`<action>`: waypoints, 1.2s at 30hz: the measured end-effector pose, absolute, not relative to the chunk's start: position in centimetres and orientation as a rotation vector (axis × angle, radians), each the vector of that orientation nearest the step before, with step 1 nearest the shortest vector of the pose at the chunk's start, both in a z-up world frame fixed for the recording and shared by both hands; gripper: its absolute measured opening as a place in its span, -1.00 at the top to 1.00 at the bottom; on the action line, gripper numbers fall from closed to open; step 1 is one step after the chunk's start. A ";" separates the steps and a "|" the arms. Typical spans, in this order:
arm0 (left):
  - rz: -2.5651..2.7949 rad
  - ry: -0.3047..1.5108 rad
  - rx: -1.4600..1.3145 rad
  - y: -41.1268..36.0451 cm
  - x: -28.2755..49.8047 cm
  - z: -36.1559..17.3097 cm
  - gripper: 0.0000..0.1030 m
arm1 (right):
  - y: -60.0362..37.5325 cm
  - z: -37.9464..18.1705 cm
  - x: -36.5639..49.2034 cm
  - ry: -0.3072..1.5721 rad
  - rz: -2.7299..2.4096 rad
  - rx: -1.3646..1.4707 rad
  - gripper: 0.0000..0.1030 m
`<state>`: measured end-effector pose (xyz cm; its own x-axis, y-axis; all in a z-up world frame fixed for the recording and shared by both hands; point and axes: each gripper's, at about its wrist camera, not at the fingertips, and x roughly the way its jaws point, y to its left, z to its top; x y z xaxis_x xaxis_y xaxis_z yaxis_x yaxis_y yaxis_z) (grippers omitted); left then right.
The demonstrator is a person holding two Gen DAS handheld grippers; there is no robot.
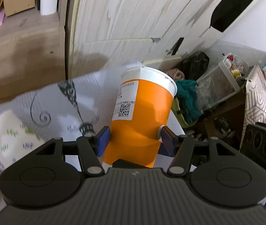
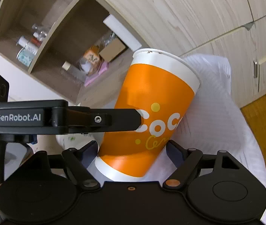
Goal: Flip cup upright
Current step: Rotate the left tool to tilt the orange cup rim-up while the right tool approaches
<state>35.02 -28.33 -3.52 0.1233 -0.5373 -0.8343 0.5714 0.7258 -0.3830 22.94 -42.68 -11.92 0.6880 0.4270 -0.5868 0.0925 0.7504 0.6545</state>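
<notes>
Above a table draped in a white cloth (image 2: 217, 112) printed with grey swirls, a tall orange paper cup with white bands at both ends (image 1: 142, 120) is held tilted in the air, its wide rim leaning up and away. On one side it carries a white sticker (image 1: 125, 101) with a black QR code and small print too blurred to read, apart from "1/1" at the top. On the other side, the right wrist view shows large white letters "Coc" (image 2: 159, 123), cut off by the curve, above yellow script that cannot be made out. The left gripper (image 1: 133, 137) is clenched on the cup, its blue pads (image 1: 103, 140) pressing both walls near the narrow base; its black arm reads "GenRobot.AI" (image 2: 18, 117). The right gripper (image 2: 133, 150) sits spread wide, its fingers either side of the base and seemingly not touching. A white paper plate with green marks (image 1: 7, 142) lies near the table's left edge. Beyond the far edge stand pale wood cupboard doors (image 2: 189, 18), with open shelves (image 2: 58, 43) of bottles and boxes further left.
</notes>
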 end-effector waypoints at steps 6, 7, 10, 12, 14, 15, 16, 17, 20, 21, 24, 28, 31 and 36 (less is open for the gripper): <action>-0.785 1.245 0.048 -26.8 31.7 -3.2 -0.12 | -41.6 -11.5 21.0 0.887 0.297 0.662 -0.61; -0.780 1.246 0.058 -26.6 31.0 -3.1 -0.12 | -41.3 -11.5 20.6 0.897 0.310 0.659 -0.61; -0.768 1.268 0.083 -25.7 29.1 -2.9 -0.12 | -40.2 -11.4 19.4 0.931 0.346 0.641 -0.62; -0.769 1.283 0.090 -25.1 28.2 -2.6 -0.11 | -39.8 -11.2 18.7 0.950 0.373 0.612 -0.62; -0.764 1.290 0.084 -24.6 27.4 -2.6 -0.11 | -39.5 -11.0 18.3 0.965 0.394 0.585 -0.62; -0.757 1.293 0.073 -24.3 27.2 -2.7 -0.11 | -39.5 -10.9 18.1 0.970 0.397 0.574 -0.63; -0.752 1.297 0.055 -24.1 27.1 -2.8 -0.11 | -39.5 -11.0 17.9 0.970 0.396 0.563 -0.64; -0.746 1.307 0.037 -23.9 27.1 -3.0 -0.09 | -39.3 -10.9 17.9 0.969 0.384 0.540 -0.64; -0.739 1.326 -0.008 -23.6 27.3 -3.7 -0.10 | -38.5 -10.6 17.8 0.933 0.316 0.443 -0.80; -0.740 1.329 -0.018 -23.6 27.4 -3.8 -0.10 | -38.4 -10.6 17.9 0.920 0.287 0.419 -0.87; -0.748 1.326 -0.029 -23.7 27.5 -3.9 -0.10 | -38.5 -10.6 17.8 0.885 0.250 0.404 -0.87; -0.774 1.302 -0.023 -23.5 27.2 -4.1 -0.12 | -38.9 -10.5 17.5 0.862 0.263 0.431 -0.72; -0.806 1.277 -0.022 -23.0 26.6 -4.1 -0.12 | -38.4 -10.3 16.6 0.835 0.265 0.403 -0.68; -0.878 1.155 0.024 -21.3 23.8 -3.5 -0.10 | -36.4 -10.0 13.8 0.730 0.268 0.297 -0.66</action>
<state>23.79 -21.28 -3.46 0.1199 -0.5895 -0.7988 0.6125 0.6771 -0.4078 13.81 -36.38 -10.01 0.7144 0.3405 -0.6113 -0.1357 0.9245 0.3563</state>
